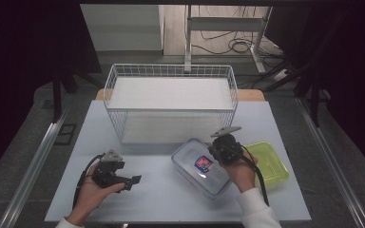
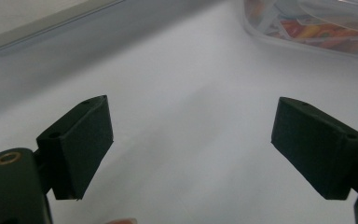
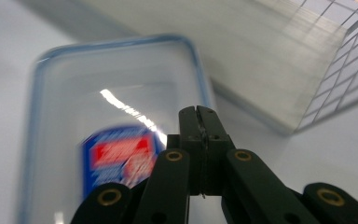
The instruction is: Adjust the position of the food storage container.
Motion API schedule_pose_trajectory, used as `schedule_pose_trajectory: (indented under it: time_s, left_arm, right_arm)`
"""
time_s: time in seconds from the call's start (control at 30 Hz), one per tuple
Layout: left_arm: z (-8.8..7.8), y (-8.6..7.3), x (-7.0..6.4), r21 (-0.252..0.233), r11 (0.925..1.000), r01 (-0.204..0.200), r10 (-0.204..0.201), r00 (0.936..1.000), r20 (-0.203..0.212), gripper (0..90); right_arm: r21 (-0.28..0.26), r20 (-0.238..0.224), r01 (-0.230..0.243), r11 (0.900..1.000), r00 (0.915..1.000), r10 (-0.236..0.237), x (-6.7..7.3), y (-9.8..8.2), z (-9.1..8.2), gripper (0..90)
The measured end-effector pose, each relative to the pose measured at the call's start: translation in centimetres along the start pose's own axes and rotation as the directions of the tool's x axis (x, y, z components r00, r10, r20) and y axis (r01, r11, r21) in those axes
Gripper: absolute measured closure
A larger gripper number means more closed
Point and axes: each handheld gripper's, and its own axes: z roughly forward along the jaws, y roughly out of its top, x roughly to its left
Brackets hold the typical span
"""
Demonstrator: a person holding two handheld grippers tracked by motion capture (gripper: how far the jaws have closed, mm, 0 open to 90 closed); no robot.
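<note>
A clear plastic box [image 1: 201, 175] with a blue-rimmed lid and a red and blue label lies on the white table, right of centre. My right gripper [image 1: 215, 151] hovers over the box's far right end, with its jaws pressed together and nothing between them. In the right gripper view the shut tips [image 3: 198, 112] point down at the lid of the box [image 3: 121, 88], which is blurred. My left gripper [image 1: 134, 182] rests low at the front left with its jaws wide apart. In the left gripper view only bare table lies inside the left gripper [image 2: 191, 140], and the box [image 2: 307, 28] shows at the top right.
A white wire basket [image 1: 171, 70] stands at the back middle of the table, just behind the box. A shallow yellow-green tray [image 1: 268, 161] lies right of the box, beside my right hand. Bare table [image 1: 157, 194] lies between my two hands.
</note>
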Motion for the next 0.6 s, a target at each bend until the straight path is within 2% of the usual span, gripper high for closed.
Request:
schedule_pose_trajectory:
  time_s: [0.17,0.23,0.3,0.43,0.5,0.6]
  left_arm:
    - [0.1,-0.1,0.1,0.005,1.0000,0.002,-0.002,1.0000,-0.005,12.4]
    - [0.1,-0.1,0.1,0.006,1.0000,0.002,-0.002,1.0000,-0.006,12.4]
    - [0.1,-0.1,0.0,0.005,1.0000,0.000,0.000,1.0000,-0.002,12.4]
    - [0.3,-0.1,0.0,0.008,1.0000,-0.005,0.005,1.0000,-0.007,12.5]
    - [0.3,-0.1,0.0,0.003,1.0000,-0.005,0.005,0.9999,-0.015,12.7]
    - [0.3,-0.1,0.0,0.002,1.0000,-0.004,0.004,0.9999,-0.016,12.8]
  right_arm:
    - [0.012,0.061,-0.007,1.000,0.9981,0.006,-1.0,1.7,2.4,89.1]
    - [0.027,0.063,-0.028,0.999,0.9977,0.026,-1.5,2.0,3.3,89.1]
    - [0.049,0.070,-0.028,0.998,0.9973,0.025,-1.8,2.2,4.1,89.1]
    - [0.073,0.046,-0.017,0.997,0.9988,0.014,-1.8,2.2,5.3,89.2]
    - [0.066,0.050,-0.007,0.998,0.9987,0.004,-1.5,2.3,5.6,89.2]
    - [0.067,0.022,0.007,0.998,0.9997,-0.009,-1.0,2.6,5.9,89.2]
